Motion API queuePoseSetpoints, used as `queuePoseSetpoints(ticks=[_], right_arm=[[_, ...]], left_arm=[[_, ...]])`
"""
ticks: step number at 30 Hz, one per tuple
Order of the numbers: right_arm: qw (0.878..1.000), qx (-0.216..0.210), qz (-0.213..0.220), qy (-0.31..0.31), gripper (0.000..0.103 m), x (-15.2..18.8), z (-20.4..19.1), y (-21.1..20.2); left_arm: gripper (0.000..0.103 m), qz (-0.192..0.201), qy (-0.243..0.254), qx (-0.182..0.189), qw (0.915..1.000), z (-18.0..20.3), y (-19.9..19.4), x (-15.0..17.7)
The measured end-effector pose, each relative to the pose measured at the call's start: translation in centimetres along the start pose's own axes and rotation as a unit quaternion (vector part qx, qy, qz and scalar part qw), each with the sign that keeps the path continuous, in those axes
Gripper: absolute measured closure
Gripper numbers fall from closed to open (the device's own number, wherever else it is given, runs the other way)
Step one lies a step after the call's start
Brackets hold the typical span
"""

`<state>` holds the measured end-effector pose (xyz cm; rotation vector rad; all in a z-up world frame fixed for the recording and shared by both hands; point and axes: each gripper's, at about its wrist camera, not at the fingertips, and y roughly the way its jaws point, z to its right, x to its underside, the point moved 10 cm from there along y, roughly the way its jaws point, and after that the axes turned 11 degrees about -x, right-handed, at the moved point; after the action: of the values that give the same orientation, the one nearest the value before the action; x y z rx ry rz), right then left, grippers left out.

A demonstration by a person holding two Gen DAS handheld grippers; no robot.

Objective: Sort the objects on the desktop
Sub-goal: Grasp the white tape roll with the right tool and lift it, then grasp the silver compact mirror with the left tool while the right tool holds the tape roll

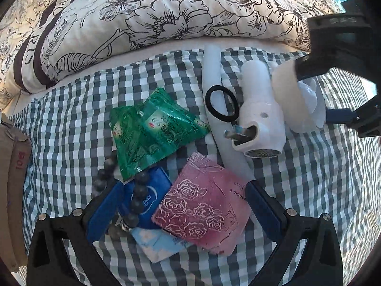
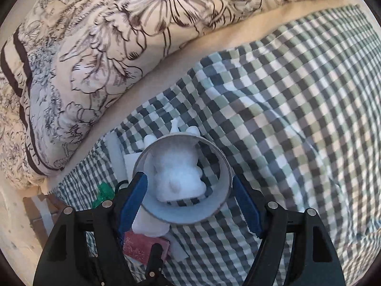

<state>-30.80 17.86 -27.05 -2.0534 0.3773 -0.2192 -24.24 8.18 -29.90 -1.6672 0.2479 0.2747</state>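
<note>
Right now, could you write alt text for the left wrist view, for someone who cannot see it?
An open two-finger gripper hangs over a pink rose-patterned packet lying among a green foil packet, dark beads and a white plug adapter on a checked cloth. A floral pillow lies behind.

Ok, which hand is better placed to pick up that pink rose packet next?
Left, probably. The left gripper hangs open right over the pink rose packet, one finger on each side. The right gripper is straddling the white cup further right.
</note>
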Motion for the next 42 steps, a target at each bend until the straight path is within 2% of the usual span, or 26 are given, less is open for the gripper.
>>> queuePoseSetpoints(ticks=[3, 7, 9, 14, 16, 17, 18, 23, 28, 31, 32, 33, 36, 37, 39, 42], right_arm=[[1.0, -0.011, -0.007, 0.019, 0.028, 0.0, 0.3, 1.0], [0.999, -0.032, -0.01, 0.037, 0.028, 0.1, 0.2, 1.5], [0.997, -0.053, -0.007, 0.05, 0.028, 0.2, 0.0, 1.6], [0.998, -0.052, 0.002, 0.047, 0.028, 0.5, 0.5, 2.1], [0.998, -0.043, 0.004, 0.042, 0.037, 0.7, 0.6, 1.9], [0.999, -0.037, 0.006, 0.038, 0.047, 0.9, 0.7, 1.7], [0.999, -0.041, 0.01, 0.035, 0.049, 1.0, 0.7, 1.5], [0.998, -0.052, 0.04, 0.012, 0.052, 1.7, 0.7, -1.2], [0.995, -0.078, 0.051, 0.022, 0.054, 1.8, 1.5, -4.3], [0.995, -0.084, 0.053, 0.025, 0.056, 1.9, 1.7, -5.5], [0.995, -0.085, 0.054, 0.024, 0.056, 2.1, 1.4, -5.5], [0.995, -0.084, 0.054, 0.023, 0.056, 2.3, 1.4, -5.7], [0.995, -0.085, 0.05, 0.027, 0.056, 2.7, 1.7, -5.8], [0.994, -0.087, 0.049, 0.032, 0.056, 2.9, 2.2, -6.2], [0.994, -0.093, 0.052, 0.039, 0.056, 3.4, 2.4, -6.8], [0.993, -0.101, 0.054, 0.041, 0.056, 4.0, 1.9, -7.6]], left_arm=[[0.0, -0.008, -0.011, 0.003, 0.9999, 0.4, 0.1, -0.1], [0.0, -0.017, -0.001, 0.025, 0.9995, 1.2, 0.0, 0.5], [0.0, -0.017, 0.015, 0.019, 0.9996, 1.7, 0.1, 0.9], [0.0, -0.011, 0.038, -0.013, 0.9991, 2.7, 0.7, 1.4], [0.0, -0.01, 0.033, -0.015, 0.9993, 3.2, 1.0, 1.4], [0.0, -0.01, 0.03, -0.015, 0.9994, 3.3, 1.0, 1.3], [0.0, -0.01, 0.028, -0.014, 0.9995, 3.4, 1.1, 1.3], [0.0, -0.008, 0.021, -0.006, 0.9997, 3.6, 1.4, 1.3], [0.0, -0.008, 0.001, 0.007, 0.9999, 3.4, 1.5, 1.5], [0.001, -0.005, -0.021, 0.036, 0.9991, 3.0, 1.2, 1.6], [0.004, -0.001, -0.033, 0.047, 0.9983, 2.7, 1.1, 1.6], [0.013, 0.0, -0.042, 0.051, 0.9978, 2.4, 1.0, 1.6], [0.051, 0.013, -0.068, 0.053, 0.9962, 1.0, 0.8, 1.4], [0.058, 0.012, -0.077, 0.063, 0.995, 0.7, 0.7, 1.4], [0.066, 0.009, -0.082, 0.073, 0.9939, 0.0, 0.8, 1.4], [0.066, 0.005, -0.07, 0.082, 0.9941, -1.3, 1.3, 1.5]])
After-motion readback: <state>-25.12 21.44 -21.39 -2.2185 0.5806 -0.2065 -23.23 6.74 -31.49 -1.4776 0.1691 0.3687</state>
